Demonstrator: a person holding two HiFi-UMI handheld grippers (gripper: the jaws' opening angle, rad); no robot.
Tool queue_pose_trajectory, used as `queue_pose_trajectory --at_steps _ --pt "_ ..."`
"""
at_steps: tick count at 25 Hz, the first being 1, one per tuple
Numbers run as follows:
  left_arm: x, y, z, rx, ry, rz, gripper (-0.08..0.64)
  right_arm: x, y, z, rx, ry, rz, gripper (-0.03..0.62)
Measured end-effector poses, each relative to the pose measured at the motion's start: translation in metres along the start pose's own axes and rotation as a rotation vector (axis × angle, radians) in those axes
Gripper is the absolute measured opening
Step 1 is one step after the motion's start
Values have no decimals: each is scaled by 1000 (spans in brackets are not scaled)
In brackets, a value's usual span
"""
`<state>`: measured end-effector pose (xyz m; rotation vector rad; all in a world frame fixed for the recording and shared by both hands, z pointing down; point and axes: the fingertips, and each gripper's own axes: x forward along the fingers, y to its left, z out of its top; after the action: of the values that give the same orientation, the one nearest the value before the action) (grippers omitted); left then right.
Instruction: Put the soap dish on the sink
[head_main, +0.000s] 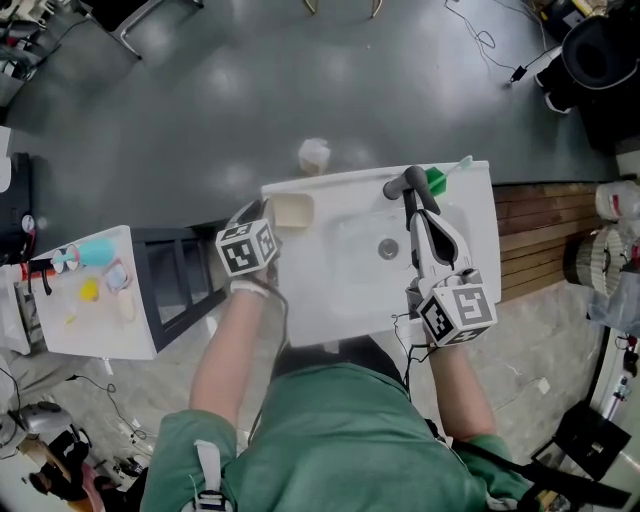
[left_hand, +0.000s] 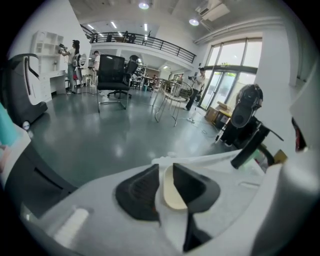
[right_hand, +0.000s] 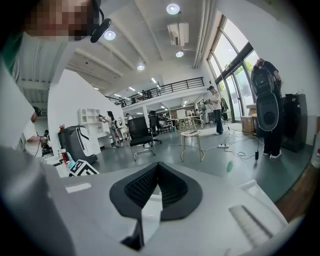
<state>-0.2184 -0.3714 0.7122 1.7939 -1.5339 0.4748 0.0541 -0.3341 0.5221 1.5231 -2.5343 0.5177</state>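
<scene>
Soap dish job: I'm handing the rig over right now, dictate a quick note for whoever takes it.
Left gripper: shut on the soap dish.
Right gripper: shut, empty, over the sink by the faucet.
Done: dish brought to the sink's far left corner; whether it is resting there is unclear.
Left: probably settle it, open the left jaws, back away.

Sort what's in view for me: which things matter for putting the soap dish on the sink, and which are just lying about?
For the job: soap dish, held in the left gripper; sink; right gripper, shut, empty.

Lying about: green item by the faucet; pale cup beyond the sink; teal bottle on the side table.
</scene>
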Motion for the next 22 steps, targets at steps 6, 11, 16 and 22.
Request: queue_pose_trajectory --at_steps 6,11,16,22 --pt "-40 -12 33 12 -131 -51 89 -6 15 13 -11 -29 12 -3" --pt "-82 -21 54 55 -213 -56 88 -18 33 22 -24 -63 34 -3" --pt "-129 -35 74 91 -297 -64 87 -33 52 36 -48 -100 58 -3" --pt "-185 -57 96 151 -397 -78 88 -51 71 61 -63 -160 72 -3"
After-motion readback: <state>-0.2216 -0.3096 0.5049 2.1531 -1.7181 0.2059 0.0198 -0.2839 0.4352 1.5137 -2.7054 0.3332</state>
